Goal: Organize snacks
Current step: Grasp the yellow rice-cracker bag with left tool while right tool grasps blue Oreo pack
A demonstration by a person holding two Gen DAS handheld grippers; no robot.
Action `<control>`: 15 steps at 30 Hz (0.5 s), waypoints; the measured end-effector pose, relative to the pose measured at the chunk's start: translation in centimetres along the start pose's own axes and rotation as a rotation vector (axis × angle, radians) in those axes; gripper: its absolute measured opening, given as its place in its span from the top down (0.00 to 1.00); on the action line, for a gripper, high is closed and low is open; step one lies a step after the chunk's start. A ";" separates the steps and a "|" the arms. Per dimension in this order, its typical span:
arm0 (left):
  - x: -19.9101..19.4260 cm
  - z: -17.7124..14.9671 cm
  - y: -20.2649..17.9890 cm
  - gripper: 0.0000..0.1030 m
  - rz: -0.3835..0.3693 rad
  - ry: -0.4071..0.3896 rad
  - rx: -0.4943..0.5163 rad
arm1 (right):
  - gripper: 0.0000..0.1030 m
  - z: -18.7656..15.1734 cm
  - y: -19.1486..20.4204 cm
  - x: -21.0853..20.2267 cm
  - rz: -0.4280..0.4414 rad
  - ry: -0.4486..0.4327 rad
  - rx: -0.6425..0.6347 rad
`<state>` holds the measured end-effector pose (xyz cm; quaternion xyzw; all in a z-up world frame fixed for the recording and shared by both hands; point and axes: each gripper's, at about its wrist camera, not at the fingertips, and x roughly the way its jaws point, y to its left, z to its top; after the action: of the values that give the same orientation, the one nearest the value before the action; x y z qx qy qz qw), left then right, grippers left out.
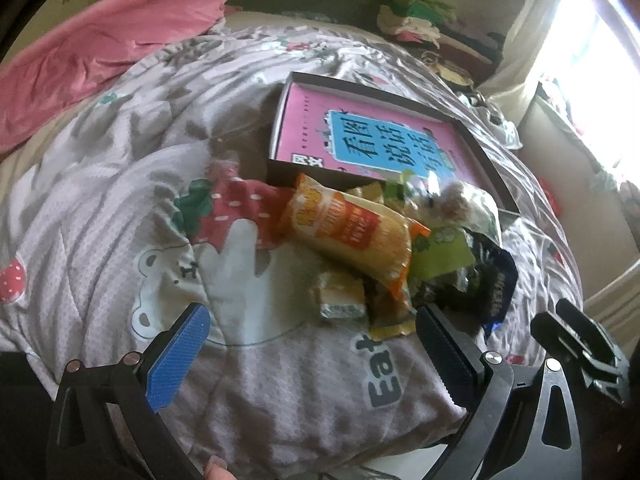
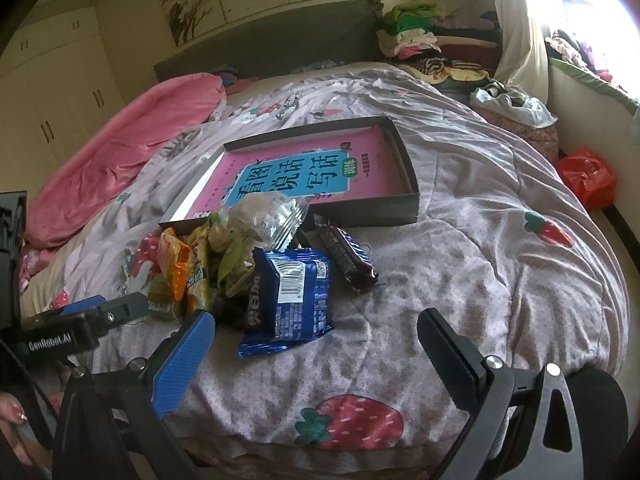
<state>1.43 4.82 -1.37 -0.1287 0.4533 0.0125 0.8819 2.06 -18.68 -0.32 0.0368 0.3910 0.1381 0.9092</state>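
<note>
A heap of snack packets lies on the quilt in front of a shallow dark box with a pink and blue book in it. In the left wrist view an orange and yellow packet tops the heap, with small foil-wrapped bars below it and a dark blue packet at the right. My left gripper hovers open just short of the heap. In the right wrist view a blue biscuit packet, a dark chocolate bar and a clear crinkled bag show. My right gripper is open, the blue packet just beyond its fingers.
The bed carries a strawberry-print quilt and a pink blanket at the far left. Folded clothes are piled by the headboard. A red bag lies at the right, a window beyond it. The left gripper's body reaches in at the left.
</note>
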 end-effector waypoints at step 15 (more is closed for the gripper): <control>2.9 3.5 2.1 0.00 -0.200 0.093 -0.214 | 0.01 0.1 0.8 1.6 0.002 0.021 -0.039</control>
<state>5.64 7.46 -2.22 -0.2670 0.4744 -0.0334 0.8382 3.02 -17.49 -1.23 0.0180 0.3977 0.1473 0.9054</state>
